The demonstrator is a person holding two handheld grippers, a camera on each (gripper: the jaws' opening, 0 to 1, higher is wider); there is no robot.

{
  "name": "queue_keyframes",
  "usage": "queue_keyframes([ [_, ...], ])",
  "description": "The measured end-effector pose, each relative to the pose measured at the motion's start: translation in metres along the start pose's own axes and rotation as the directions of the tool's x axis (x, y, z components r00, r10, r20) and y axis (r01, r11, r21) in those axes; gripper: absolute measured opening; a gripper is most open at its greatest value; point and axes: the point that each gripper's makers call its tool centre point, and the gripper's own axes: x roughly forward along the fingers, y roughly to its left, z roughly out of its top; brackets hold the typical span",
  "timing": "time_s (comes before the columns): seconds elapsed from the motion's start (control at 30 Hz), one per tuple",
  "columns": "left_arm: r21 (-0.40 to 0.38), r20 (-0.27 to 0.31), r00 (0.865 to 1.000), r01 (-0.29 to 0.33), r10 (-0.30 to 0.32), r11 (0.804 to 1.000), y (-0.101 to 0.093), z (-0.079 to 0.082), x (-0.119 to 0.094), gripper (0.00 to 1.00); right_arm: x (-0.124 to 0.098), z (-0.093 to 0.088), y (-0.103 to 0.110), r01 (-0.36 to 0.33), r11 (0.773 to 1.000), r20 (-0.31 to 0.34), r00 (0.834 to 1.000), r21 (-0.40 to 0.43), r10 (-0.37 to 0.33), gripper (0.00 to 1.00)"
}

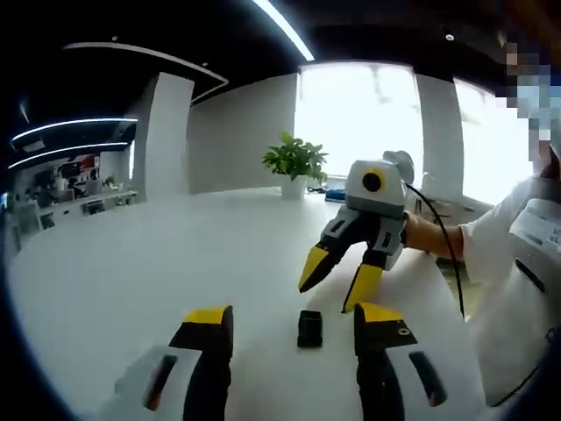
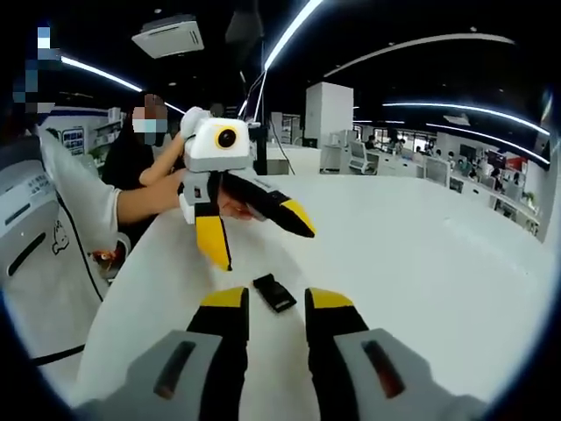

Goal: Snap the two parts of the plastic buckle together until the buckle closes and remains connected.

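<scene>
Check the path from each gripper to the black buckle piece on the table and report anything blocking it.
Nothing visible blocks either path. The black buckle piece lies alone on the white table, just ahead of the open left gripper and the open right gripper, which face it from opposite sides.

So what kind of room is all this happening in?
Most likely an open-plan office. A big white table fills the foreground, desks with chairs stand further back, long strip lights run across a dark ceiling, and a potted plant sits near a bright window.
</scene>
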Motion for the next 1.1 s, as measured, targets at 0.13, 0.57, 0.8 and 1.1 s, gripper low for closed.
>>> queue_keyframes([
  [0.13,0.006,0.004,1.0,-0.019,0.018,1.0,0.003,0.001,-0.001,0.57,0.001,-0.001,-0.001,0.004,1.0,-0.007,1.0,0.002,-0.004,0.27],
  [0.57,0.097,-0.157,0.985,-0.056,0.07,0.994,-0.002,-0.027,0.007,0.45,0.013,-0.015,-0.004,0.007,1.0,-0.048,0.999,0.024,-0.006,0.23],
  [0.8,0.118,-0.18,0.98,-0.059,0.08,0.991,0.002,-0.029,0.017,0.22,0.015,-0.016,-0.003,0.01,1.0,-0.052,0.999,-0.008,-0.011,0.14],
  [1.1,0.103,-0.185,0.981,-0.041,0.06,0.994,0.006,-0.027,0.022,0.17,0.015,-0.017,-0.006,0.02,1.0,-0.051,0.998,-0.015,-0.021,0.13],
])
